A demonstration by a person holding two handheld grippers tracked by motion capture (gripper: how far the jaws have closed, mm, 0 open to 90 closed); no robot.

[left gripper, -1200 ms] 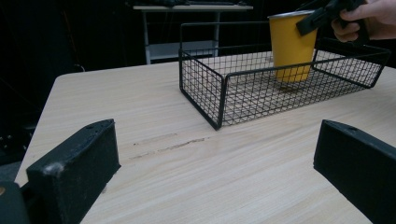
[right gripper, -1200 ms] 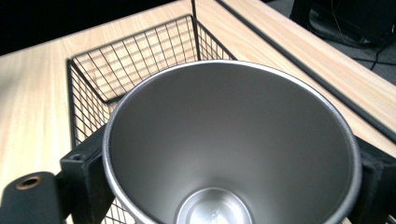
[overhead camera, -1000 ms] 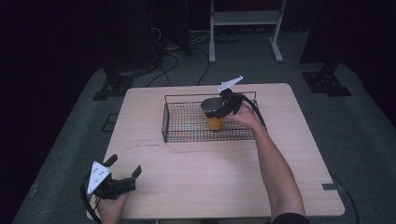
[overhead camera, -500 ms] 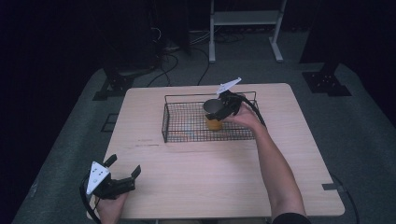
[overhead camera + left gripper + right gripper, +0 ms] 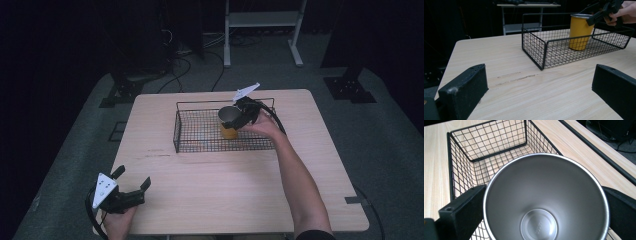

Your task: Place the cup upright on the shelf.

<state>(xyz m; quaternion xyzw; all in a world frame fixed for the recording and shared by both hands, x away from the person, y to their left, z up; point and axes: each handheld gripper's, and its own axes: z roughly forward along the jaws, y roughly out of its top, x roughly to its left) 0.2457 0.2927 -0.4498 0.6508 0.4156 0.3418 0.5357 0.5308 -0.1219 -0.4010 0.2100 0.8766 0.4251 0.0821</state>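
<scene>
A yellow cup (image 5: 228,131) with a steel inside (image 5: 546,202) stands upright in the black wire basket (image 5: 175,128), towards its right end. My right gripper (image 5: 239,119) reaches down over the cup's rim. Its jaws have just been opening and now stand open, one on each side of the cup (image 5: 579,32), which stays between them. My left gripper (image 5: 133,176) rests open near the table's front left corner with nothing between its jaws, and it faces the basket (image 5: 534,47).
The light wooden table (image 5: 225,185) has bare room in front of the basket and to both sides. The floor around it is dark, with cables and a white stand (image 5: 260,20) behind the table. The right gripper's cable loops over the basket's right end.
The right gripper's jaws look slightly wider about the cup's rim. Both hands, the cup and the basket keep their places.
</scene>
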